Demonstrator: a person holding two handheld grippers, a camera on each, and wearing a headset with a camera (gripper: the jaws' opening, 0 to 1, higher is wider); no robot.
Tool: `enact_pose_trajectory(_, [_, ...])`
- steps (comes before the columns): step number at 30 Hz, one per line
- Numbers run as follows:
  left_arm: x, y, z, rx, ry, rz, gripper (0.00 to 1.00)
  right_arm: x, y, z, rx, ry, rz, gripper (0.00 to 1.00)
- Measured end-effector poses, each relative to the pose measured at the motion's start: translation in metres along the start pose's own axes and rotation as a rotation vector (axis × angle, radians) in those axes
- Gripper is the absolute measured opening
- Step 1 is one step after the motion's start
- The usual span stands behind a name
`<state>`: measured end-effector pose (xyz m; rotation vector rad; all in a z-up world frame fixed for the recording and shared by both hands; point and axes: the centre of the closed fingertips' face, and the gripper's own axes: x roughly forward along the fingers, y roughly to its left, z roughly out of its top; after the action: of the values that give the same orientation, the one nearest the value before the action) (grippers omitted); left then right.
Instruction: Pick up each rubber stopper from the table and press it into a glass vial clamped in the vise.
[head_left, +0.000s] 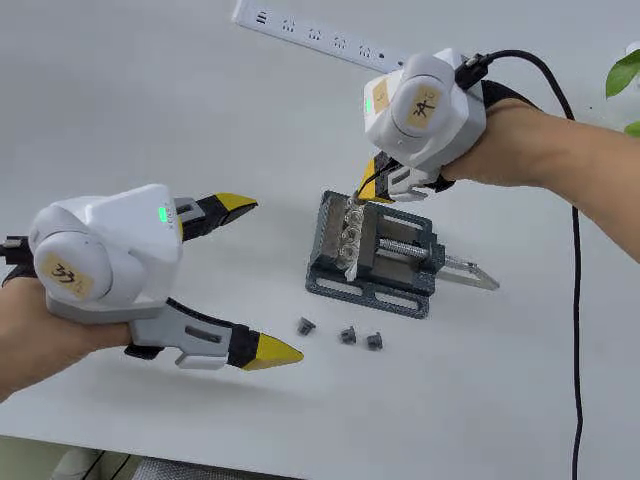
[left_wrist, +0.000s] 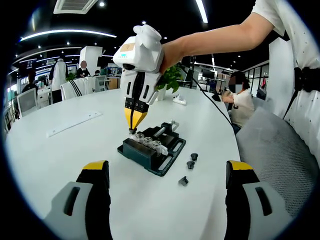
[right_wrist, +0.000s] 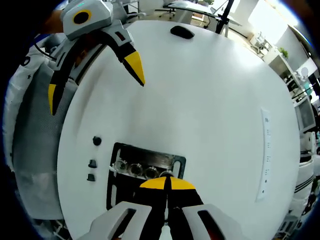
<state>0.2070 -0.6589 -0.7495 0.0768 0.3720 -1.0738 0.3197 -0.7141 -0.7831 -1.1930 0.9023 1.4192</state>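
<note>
**Rubber stoppers on table; right gripper closed at end vial**

Tan sticker (head_left: 65, 278) on the left gripper (head_left: 272, 280) carries handwriting that reads roughly as "33"; the tan sticker (head_left: 425, 105) on the right gripper (head_left: 362, 195) carries a handwritten mark that cannot be read; markings on the white power strip (head_left: 320, 40) at the far edge of the table (head_left: 150, 100) are too small to read.

Left gripper: jaws spread wide, yellow tips well apart, nothing between them; it hovers above the table to the left of the vise (head_left: 390, 270), apart from every object; a green indicator (head_left: 162, 213) is lit on its body.

Right gripper: jaws pressed together, tips pointing down at the end vial of the row, at or just above its mouth; in the left gripper view a small dark shape sits at the tips, but whether a stopper is pinched there cannot be told.

Vise: dark grey, flat on the table, screw handle pointing away to the right in the head view; a row of glass vials (head_left: 350, 235) stands upright, clamped between its jaws, mouths up.

Stoppers: three dark rubber stoppers (head_left: 347, 335) lie loose on the table just in front of the vise base, near one another but not touching.

Black cable (head_left: 575, 300) runs from the right gripper down across the table.
</note>
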Motion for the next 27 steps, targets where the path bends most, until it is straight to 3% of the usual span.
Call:
enact_pose_trajectory(7, [0.0007, -0.0007, 0.0003, 0.001, -0.001, 0.003, 0.97, 0.0019, -0.0007, -0.0009, 0.02, -0.008, 0.015, 0.0])
enact_pose_trajectory(14, [-0.0011, 0.0004, 0.0032, 0.005, 0.0, 0.007, 0.97, 0.0019, -0.0025, -0.0013, 0.059, -0.056, 0.005, 0.0])
enact_pose_trajectory(16, [-0.0013, 0.0003, 0.0048, 0.004, -0.004, 0.009, 0.97, 0.0018, -0.0015, -0.0016, 0.106, -0.068, 0.001, 0.0])
enact_pose_trajectory(18, [-0.0003, -0.0003, 0.0034, 0.005, 0.0, 0.007, 0.96, 0.0019, 0.0008, 0.0004, 0.068, -0.055, -0.001, 0.0])
enact_pose_trajectory(27, [0.0015, -0.0011, 0.0058, 0.002, -0.007, 0.006, 0.96, 0.0026, -0.0013, -0.0032, 0.062, -0.039, 0.012, 0.0])
